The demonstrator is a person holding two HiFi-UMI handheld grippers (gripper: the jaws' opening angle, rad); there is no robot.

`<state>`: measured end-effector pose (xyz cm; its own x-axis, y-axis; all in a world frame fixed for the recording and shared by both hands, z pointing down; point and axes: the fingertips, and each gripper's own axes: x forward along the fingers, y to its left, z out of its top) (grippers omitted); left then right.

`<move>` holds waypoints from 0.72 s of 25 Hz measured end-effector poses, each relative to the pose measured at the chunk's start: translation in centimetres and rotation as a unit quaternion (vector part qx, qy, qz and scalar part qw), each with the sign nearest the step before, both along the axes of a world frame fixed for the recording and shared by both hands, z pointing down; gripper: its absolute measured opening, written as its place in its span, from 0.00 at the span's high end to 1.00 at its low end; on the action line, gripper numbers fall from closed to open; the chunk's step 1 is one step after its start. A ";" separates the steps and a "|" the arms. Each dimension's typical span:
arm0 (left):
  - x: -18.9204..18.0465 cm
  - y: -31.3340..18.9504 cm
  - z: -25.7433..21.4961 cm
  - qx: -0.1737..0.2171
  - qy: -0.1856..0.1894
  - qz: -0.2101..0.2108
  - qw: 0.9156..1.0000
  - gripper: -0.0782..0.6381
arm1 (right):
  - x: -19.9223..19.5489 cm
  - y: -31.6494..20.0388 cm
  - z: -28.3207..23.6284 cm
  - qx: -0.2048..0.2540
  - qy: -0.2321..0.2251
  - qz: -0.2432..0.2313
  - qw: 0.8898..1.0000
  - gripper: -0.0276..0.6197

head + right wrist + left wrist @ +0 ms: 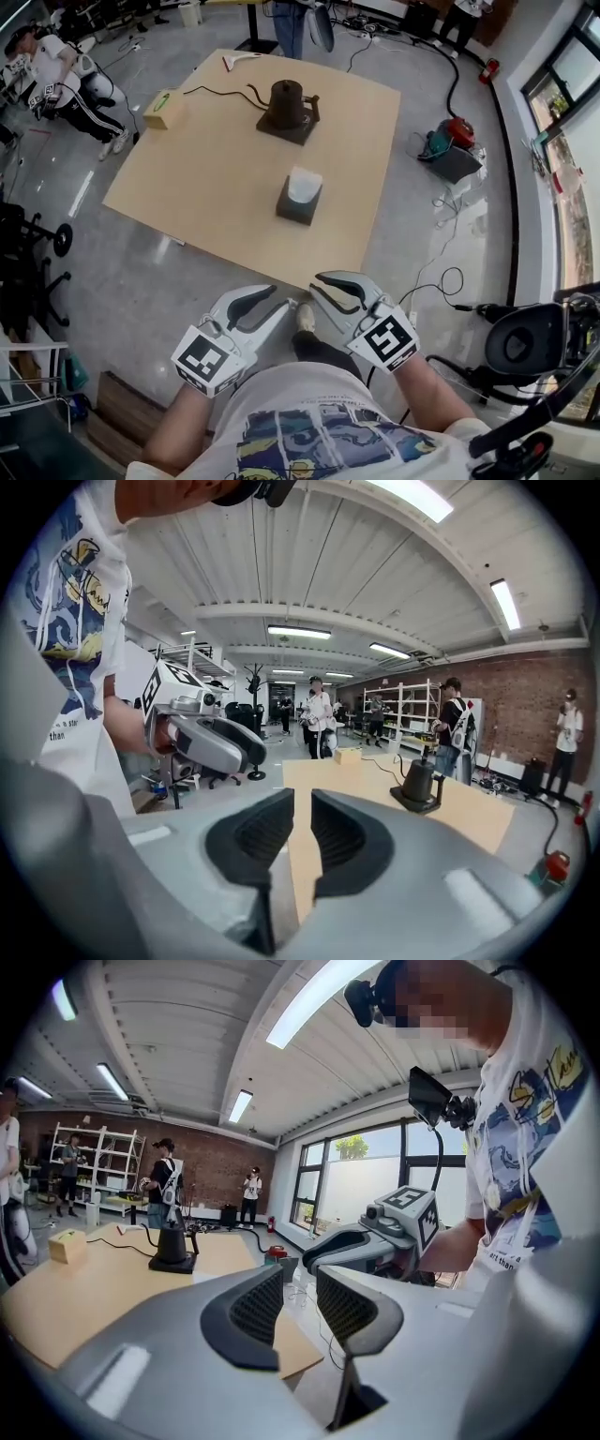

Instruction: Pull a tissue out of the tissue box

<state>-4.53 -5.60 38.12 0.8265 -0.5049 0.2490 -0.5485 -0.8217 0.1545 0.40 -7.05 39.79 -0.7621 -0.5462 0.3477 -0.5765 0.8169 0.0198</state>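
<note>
At the far left of the table (197, 192) sits a small tan box (162, 108), which has no part in this job. Our left gripper (281, 297) hangs off the table's near edge, close to our body. Its jaws are released, a little apart, with nothing between them.

Past it, toward the far side, a kettle (289, 105) stands on its base. The tissue box (300, 204) sits near the middle of the table, between the kettle and the near edge. A white tissue (305, 183) puffs up out of its top. Our right gripper (316, 284) is just beside the left one, jaws likewise released with only a narrow gap, and empty.

We judge the reach has not yet begun. To do it well, we would open one pair of jaws wider before arriving and come down over the box from above. We would then pinch the tissue high on its loose crest, not down at the slot.

The box looks light and may lift with the pull. So we would steady its side or top edge with the other gripper, then draw the tissue straight up. We should keep short of the kettle.
</note>
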 end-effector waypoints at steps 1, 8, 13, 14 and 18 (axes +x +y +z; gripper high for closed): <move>0.4 -1.2 0.1 -0.002 0.000 -0.002 1.000 0.73 | 0.5 -1.4 0.2 0.000 0.003 -0.003 1.000 0.88; 3.2 -7.5 0.6 -0.004 -0.005 -0.022 1.000 0.73 | 3.3 -9.1 2.6 -0.010 0.016 -0.026 0.999 0.83; 3.4 -10.5 1.2 -0.011 -0.007 -0.028 1.000 0.73 | 3.6 -12.9 4.0 -0.012 0.023 -0.029 0.999 0.83; 3.3 -11.1 1.3 -0.012 -0.009 -0.027 1.000 0.73 | 3.7 -13.6 4.2 -0.013 0.024 -0.025 0.999 0.83; 3.0 -13.2 1.3 -0.015 -0.011 -0.018 1.000 0.73 | 4.0 -16.4 5.6 -0.013 0.038 -0.014 0.999 0.82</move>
<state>-1.57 -18.79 39.43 0.8017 -0.5272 0.2818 -0.5818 -0.7963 0.1656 4.35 -23.42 45.44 -0.7471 -0.5158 0.4194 -0.5518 0.8330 0.0415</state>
